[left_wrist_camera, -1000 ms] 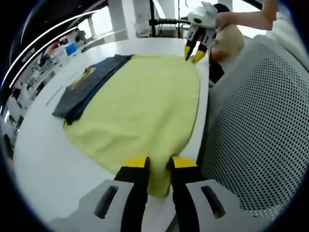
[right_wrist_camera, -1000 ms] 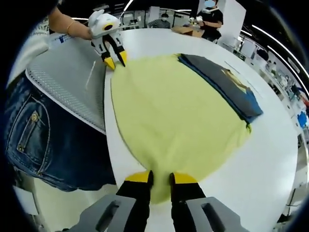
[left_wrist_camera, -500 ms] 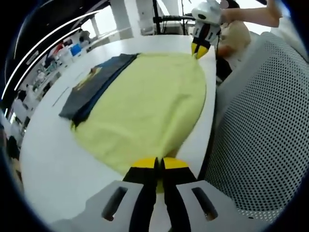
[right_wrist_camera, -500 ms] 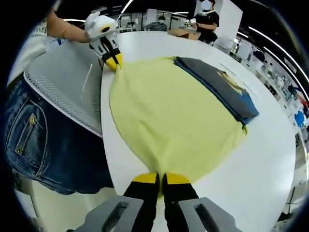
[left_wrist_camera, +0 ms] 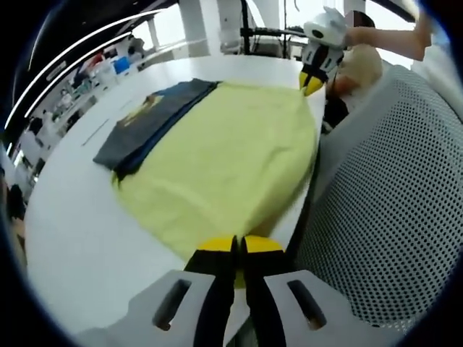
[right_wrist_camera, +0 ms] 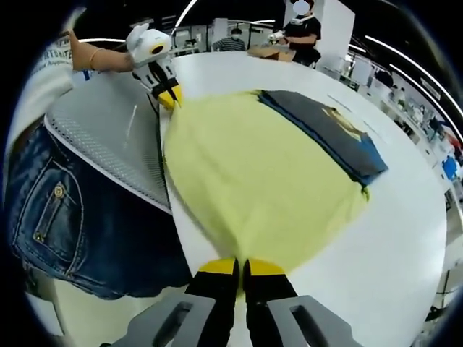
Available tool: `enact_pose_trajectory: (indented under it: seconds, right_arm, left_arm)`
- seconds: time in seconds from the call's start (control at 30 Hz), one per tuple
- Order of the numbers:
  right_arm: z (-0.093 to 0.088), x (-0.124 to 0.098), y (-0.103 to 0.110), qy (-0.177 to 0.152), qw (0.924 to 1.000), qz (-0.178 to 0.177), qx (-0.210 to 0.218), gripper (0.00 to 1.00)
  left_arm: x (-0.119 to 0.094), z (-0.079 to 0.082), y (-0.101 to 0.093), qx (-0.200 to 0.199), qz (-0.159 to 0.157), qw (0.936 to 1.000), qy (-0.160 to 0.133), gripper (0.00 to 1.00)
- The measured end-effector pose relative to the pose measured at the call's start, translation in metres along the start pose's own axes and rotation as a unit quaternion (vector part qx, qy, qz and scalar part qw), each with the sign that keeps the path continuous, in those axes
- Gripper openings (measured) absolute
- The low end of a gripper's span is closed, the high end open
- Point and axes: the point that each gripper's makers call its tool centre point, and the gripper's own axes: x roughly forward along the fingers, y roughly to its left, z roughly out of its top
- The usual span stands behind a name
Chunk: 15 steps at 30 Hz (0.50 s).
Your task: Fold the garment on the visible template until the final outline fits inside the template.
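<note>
Left tongs (left_wrist_camera: 237, 246): yellow tips pressed together on the near edge of the yellow garment (left_wrist_camera: 231, 163), at 6 o'clock in the left gripper view, a fold of cloth pinched between them. Right tongs (right_wrist_camera: 239, 266): likewise closed tip to tip on the garment hem at 6 o'clock in the right gripper view. Each pair shows in the other's view at the far corner of the cloth, right tongs at 1 o'clock, left tongs at 11 o'clock, tips closed on the hem. Garment lies spread flat on the white surface (right_wrist_camera: 405, 238), its far side partly overlapping the dark template (right_wrist_camera: 329, 134). Person in jeans (right_wrist_camera: 79, 224) and mesh top stands against the surface edge.
</note>
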Motion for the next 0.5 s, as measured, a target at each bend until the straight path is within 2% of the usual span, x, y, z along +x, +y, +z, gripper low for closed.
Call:
enact_pose_trajectory:
  seconds: [0.2, 0.5]
  right_arm:
    - [-0.002, -0.005, 0.012, -0.002, 0.9998, 0.014, 0.016, 0.00]
    - [-0.005, -0.011, 0.027, 0.004, 0.9987, 0.040, 0.032, 0.00]
  left_arm:
    - [-0.008, -0.004, -0.005, -0.024, -0.007, 0.9997, 0.006, 0.00]
    - [-0.016, -0.007, -0.020, -0.030, -0.026, 0.9990, 0.017, 0.00]
